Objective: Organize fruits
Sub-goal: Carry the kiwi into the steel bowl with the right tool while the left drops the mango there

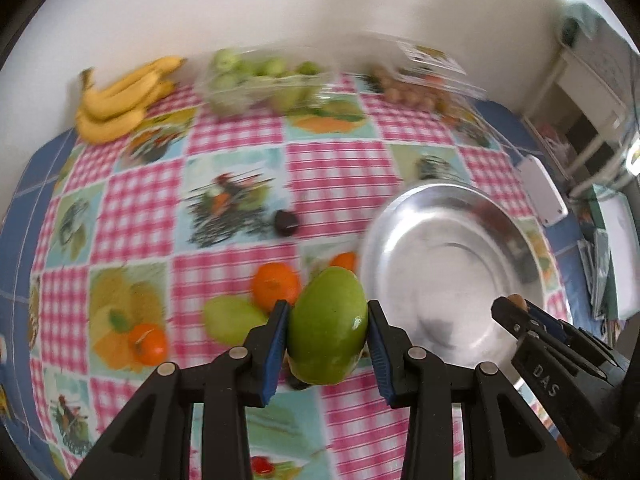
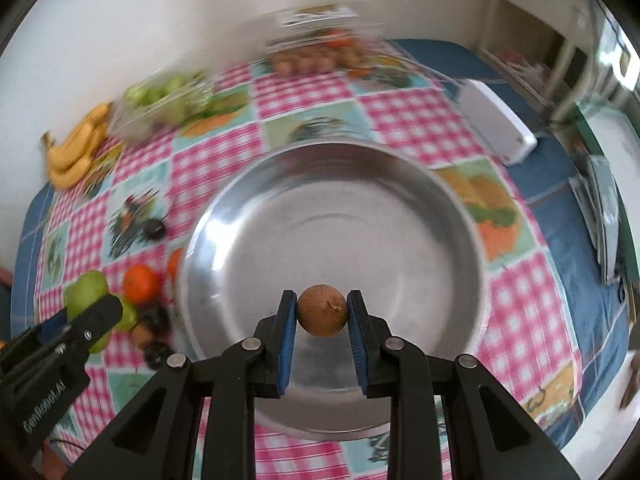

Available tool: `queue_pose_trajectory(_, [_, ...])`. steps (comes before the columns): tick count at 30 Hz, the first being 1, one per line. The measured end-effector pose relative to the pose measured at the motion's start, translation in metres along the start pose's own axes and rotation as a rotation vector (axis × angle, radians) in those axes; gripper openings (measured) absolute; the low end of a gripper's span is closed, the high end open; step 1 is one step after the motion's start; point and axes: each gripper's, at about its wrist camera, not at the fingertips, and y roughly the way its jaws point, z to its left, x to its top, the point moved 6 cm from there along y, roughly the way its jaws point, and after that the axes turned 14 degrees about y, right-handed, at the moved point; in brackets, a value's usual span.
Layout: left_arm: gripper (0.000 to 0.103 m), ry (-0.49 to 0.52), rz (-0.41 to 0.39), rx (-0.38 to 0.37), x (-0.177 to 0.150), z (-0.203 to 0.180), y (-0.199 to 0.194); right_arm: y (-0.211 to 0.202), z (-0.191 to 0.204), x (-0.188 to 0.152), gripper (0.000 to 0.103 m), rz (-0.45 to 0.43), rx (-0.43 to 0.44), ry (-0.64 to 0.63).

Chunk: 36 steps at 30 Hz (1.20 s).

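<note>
Early stage: the wide shiny metal bowl (image 2: 332, 280) is empty, nothing sorted yet. Left gripper (image 1: 328, 332) is clamped on a large green mango-shaped fruit (image 1: 328, 326), held above the table just left of the bowl. Right gripper (image 2: 322, 316) is pinched on a small round brown fruit (image 2: 321, 310), over the bowl's near side, looks ready to drop. Left on the table beside the bowl: orange tangerines (image 1: 275, 285), another green fruit (image 1: 230, 317), a small dark fruit (image 1: 285, 222). Along the back: yellow bananas (image 1: 120, 100), two clear plastic tubs (image 1: 260, 80) of produce. Surface is a pink-check fruit-print tablecloth (image 1: 336, 176) with blue border, against a white wall (image 1: 280, 8); white furniture on the right, blurred.
</note>
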Motion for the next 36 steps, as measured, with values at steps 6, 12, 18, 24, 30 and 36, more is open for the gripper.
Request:
queue_pose_trajectory(6, [0.040,0.078,0.018,-0.024,0.015,-0.041,0.013,0.006,-0.042,0.013,0.026,0.007,-0.034,0.115])
queue_pose_trajectory(12, [0.040,0.108,0.062,-0.023,0.014,-0.060,0.036,0.017,-0.063,0.015,0.027,0.038,-0.055,0.168])
queue_pose_trajectory(18, [0.040,0.112,0.105,-0.028,0.005,-0.069,0.054,0.028,-0.063,0.009,0.027,0.089,-0.072,0.170])
queue_pose_trajectory(24, [0.041,0.109,0.122,-0.022,0.001,-0.069,0.062,0.030,-0.062,0.009,0.027,0.112,-0.075,0.171])
queue_pose_trajectory(30, [0.051,0.107,0.101,-0.024,0.006,-0.068,0.056,0.033,-0.060,0.009,0.027,0.125,-0.089,0.157])
queue_pose_trajectory(36, [0.058,0.097,0.073,-0.024,0.009,-0.063,0.042,0.028,-0.060,0.011,0.027,0.107,-0.083,0.158])
